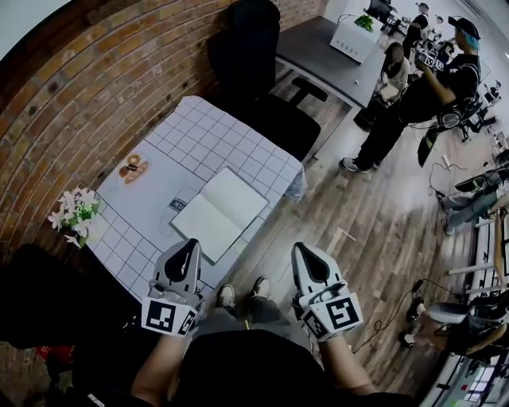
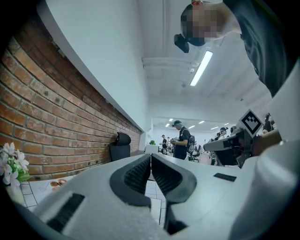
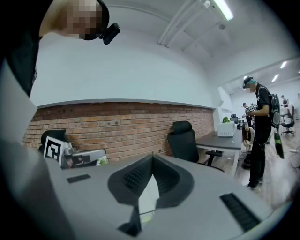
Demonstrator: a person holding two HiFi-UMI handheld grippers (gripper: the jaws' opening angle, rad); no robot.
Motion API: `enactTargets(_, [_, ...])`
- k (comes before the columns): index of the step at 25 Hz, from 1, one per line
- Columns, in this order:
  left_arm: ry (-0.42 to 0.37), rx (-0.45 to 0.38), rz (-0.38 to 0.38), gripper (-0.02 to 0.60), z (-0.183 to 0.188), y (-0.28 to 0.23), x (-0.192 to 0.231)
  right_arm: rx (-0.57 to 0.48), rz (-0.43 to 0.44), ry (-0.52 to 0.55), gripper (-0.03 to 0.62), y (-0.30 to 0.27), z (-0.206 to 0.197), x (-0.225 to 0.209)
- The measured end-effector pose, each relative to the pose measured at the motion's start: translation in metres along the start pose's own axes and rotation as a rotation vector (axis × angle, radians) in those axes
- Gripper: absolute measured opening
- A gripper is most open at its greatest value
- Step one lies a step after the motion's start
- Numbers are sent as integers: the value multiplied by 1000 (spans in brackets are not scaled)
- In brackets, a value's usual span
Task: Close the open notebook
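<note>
Claws first: the left gripper (image 1: 189,245) and right gripper (image 1: 302,250) hang nearest, jaws pressed together on nothing. At one o'clock beyond the left one, the open notebook (image 1: 220,213) lies flat and untouched on the checked table (image 1: 199,131). By my reading, the closing is not yet begun.

Even, cool indoor light fills all three views. In the left gripper view a long white ceiling strip lamp (image 2: 201,68) glows at two o'clock. A second ceiling strip lamp (image 3: 222,8) burns at one o'clock in the right gripper view. Both are slightly blown out.

In the head view the open white notebook (image 1: 220,213) looks bright on the white checked tablecloth (image 1: 191,135), without harsh glare, and shadows are soft. The red brick wall (image 1: 87,103) bows strongly at ten o'clock. Dark vignetting rounds every corner.

The near grey bodies of the left gripper (image 2: 151,154) and the right gripper (image 3: 153,155) look soft and out of focus, while the far room stays fairly clear.
</note>
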State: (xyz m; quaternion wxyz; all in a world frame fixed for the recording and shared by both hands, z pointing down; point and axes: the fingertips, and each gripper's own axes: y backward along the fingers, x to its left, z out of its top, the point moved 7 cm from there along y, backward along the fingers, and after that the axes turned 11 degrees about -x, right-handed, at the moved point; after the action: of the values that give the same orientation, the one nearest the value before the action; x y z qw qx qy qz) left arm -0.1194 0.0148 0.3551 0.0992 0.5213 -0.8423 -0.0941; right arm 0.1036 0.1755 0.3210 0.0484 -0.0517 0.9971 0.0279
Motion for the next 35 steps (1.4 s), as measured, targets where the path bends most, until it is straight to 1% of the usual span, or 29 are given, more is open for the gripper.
enactTargets(4, [-24,4,28,31,-6,-24,-6,0,46,-28,14,-19,-6,-26])
enactTargets(7, [-34,22,86,31,-10,-37,-12,19,107,-49,14,-36,-11,-46])
enactTargets(11, [-86,34,162,31,-9,-53,-14,22,185,-63,14,-60,-13,-72])
enactTargets(14, [-114,38,235,31,-8,-56,-12,21,246,-76,14,-78,-16,-85])
enactTargets(16, [-122,55,282,31,-12,-55,-10,24,284,-73,14,-92,-18,-91])
enactTargets(19, [-123,87,343,31,-23,-47,-9,60,327,-67,14,-108,-25,-95])
enactTargets(21, [-127,107,371,31,-32,-42,-7,76,350,-68,14,-118,-30,-95])
enactTargets(24, [-121,163,417,31,-57,-29,5,103,375,-71,14,-134,-42,-91])
enactTargets(28, [-94,272,490,31,-103,-7,21,160,402,-78,14,-150,-65,-89])
enactTargets(30, [-80,324,508,31,-122,2,28,185,411,-78,14,-156,-75,-89])
enactTargets(35, [-54,423,537,31,-160,17,46,237,434,-82,15,-170,-100,-86])
